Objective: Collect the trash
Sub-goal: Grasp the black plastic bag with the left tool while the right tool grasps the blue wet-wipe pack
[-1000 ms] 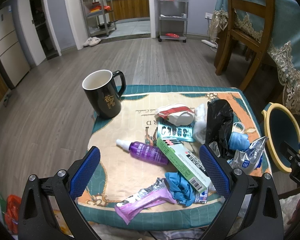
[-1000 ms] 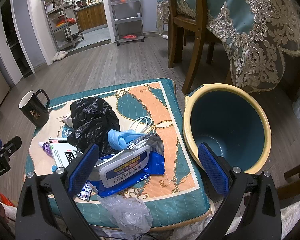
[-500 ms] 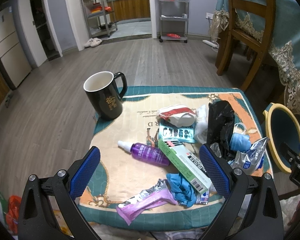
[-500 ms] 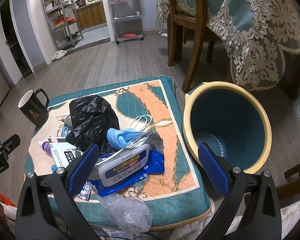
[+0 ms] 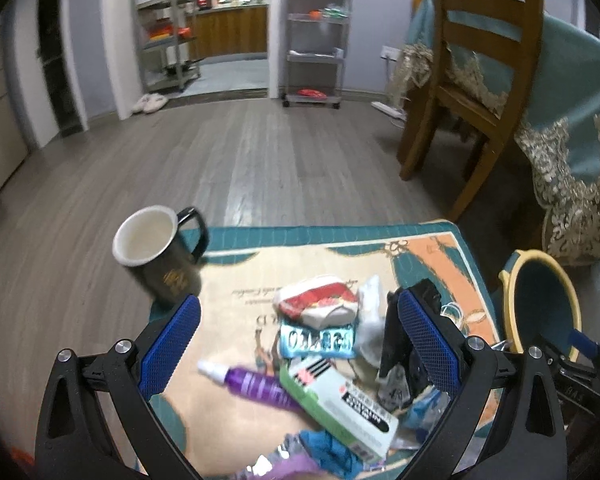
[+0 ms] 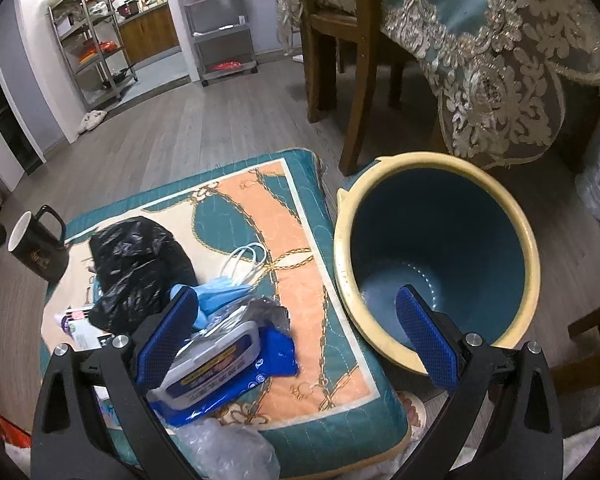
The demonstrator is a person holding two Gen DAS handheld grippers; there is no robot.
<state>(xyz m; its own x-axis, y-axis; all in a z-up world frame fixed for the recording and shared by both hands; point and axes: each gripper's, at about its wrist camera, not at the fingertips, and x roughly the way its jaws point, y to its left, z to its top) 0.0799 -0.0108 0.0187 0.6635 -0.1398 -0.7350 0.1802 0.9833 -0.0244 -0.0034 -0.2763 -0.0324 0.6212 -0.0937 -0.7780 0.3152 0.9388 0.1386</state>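
Both grippers gape empty; litter still covers the cushion, bin looks empty.

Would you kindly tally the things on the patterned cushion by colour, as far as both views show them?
Black: 2, ceramic mug, crumpled plastic bag
Blue: 2, wet-wipes pack, face mask
Purple: 1, spray bottle
Green-and-white: 1, carton
Red-and-white: 1, wrapper
Total: 7

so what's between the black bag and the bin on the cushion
In the right wrist view, a blue face mask with white loops, then bare cushion, lie between black bag and bin.
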